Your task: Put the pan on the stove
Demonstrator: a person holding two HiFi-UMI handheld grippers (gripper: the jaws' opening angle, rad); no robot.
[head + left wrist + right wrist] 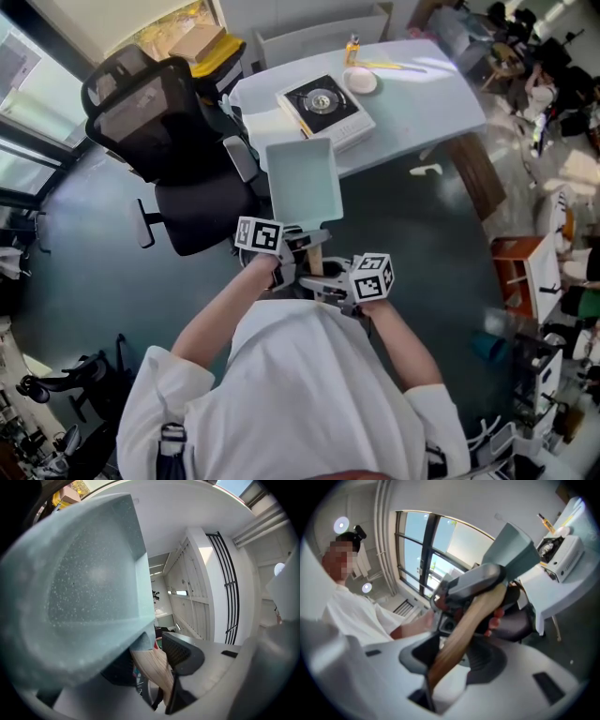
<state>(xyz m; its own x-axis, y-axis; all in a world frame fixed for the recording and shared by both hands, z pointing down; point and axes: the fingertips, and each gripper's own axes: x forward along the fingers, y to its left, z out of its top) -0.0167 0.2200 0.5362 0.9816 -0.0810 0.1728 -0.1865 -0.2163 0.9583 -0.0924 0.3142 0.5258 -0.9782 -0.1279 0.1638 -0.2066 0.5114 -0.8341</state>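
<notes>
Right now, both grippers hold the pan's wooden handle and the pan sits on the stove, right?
Not quite. The pan is not on the stove yet: the head view shows it held in the air, short of it. The left gripper and right gripper do hold its wooden handle.

- The table (422, 94) stands on the far side of the scene, reaching from the middle toward the right.
- The stove (323, 105) sits on the table's near left part.
- A small dish (361, 81) lies on the table just beside the stove, at its far right.
- A bottle (352, 47) stands farther back, by the far edge.
- An office chair (178, 141) stands left of the table, near its left end.
- The pan (303, 178) is in the air between the person and the stove, its handle (315, 258) pointing to the near side.
- The left gripper (298, 246) holds the handle from the left.
- The right gripper (328, 281) holds it from the right, nearer along it.
</notes>
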